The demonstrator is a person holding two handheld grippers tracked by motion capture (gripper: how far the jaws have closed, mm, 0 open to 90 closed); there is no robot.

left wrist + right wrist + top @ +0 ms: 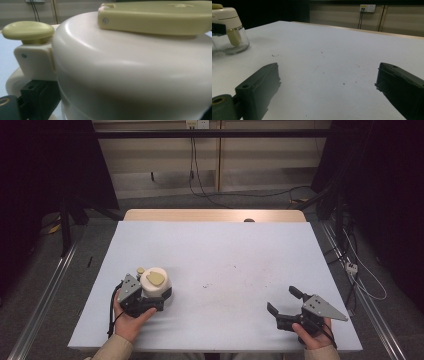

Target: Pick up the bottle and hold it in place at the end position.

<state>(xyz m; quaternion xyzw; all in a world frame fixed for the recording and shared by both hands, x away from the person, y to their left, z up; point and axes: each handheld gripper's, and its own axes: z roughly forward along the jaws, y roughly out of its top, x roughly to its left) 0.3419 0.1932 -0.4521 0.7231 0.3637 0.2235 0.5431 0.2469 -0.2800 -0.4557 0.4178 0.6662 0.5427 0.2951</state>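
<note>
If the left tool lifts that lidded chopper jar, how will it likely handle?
The jar has a clear, glass-like bowl, so probably fragile and slippery. Its bulky cream lid may make it top-heavy and apt to tip. The left tool sits at its side.

Cream-white jar lid (156,285) w/ pale yellow-green handle (156,278) & knob (140,270), clear glass base (229,45), black-jawed hand-held gripper (285,304) w/ grey plate, light blue-grey bench (220,255).

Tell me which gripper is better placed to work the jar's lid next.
Right, probably. The right gripper is open and free, while the left gripper sits around the jar, steadying it.
</note>
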